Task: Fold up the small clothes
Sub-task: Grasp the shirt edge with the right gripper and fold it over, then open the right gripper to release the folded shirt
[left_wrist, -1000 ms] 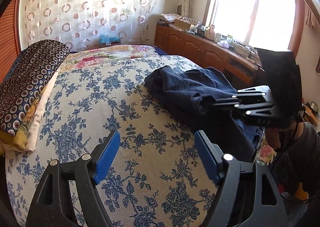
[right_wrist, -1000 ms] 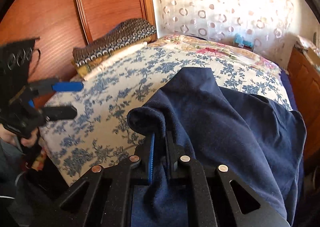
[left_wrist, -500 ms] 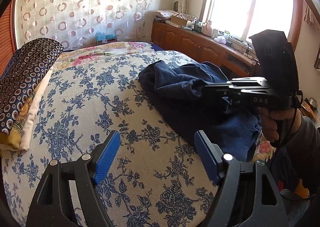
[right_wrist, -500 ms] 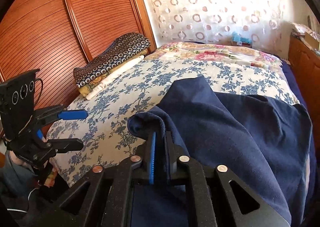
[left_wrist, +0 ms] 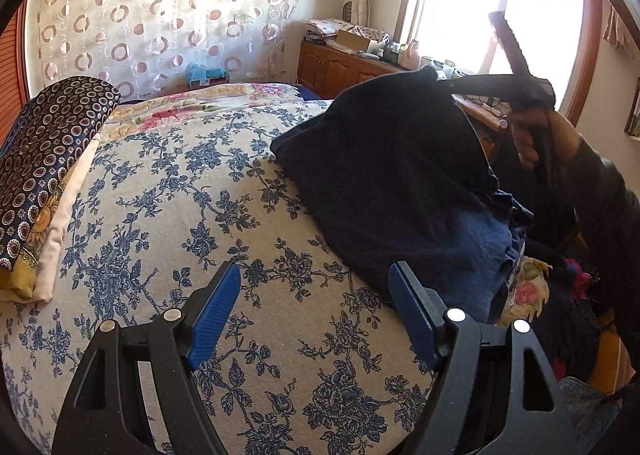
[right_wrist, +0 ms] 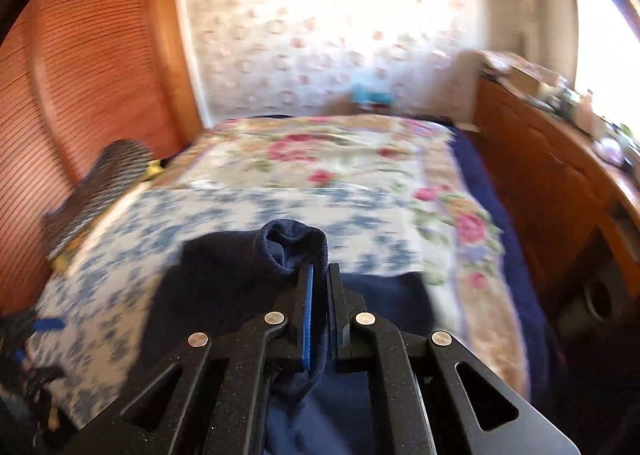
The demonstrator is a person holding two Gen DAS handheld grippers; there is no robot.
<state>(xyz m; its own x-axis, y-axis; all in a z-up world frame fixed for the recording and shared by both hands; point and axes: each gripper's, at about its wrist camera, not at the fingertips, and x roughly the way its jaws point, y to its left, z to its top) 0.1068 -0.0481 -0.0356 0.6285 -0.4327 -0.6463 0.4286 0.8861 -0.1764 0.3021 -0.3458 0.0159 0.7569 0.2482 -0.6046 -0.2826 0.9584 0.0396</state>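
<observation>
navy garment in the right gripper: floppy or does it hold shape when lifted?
Likely floppy: the navy garment drapes down from the right gripper in a tent shape. Probably soft and thick, since the pinched edge bunches into a roll. Its lower part lies on the bed, so expect drag.

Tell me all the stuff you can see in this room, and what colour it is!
Navy garment: one, dark blue, lifted off the bed's right side.
Bedspread: one, cream with blue flowers, covering the bed.
Folded bedding: one pile, navy with circles over yellow, far left.
Cabinet: one, brown wood, under the window.
Curtain: one, white with brown rings, back wall.
Left tongs: open, blue pads, empty.
Right tongs: shut on the garment.
</observation>
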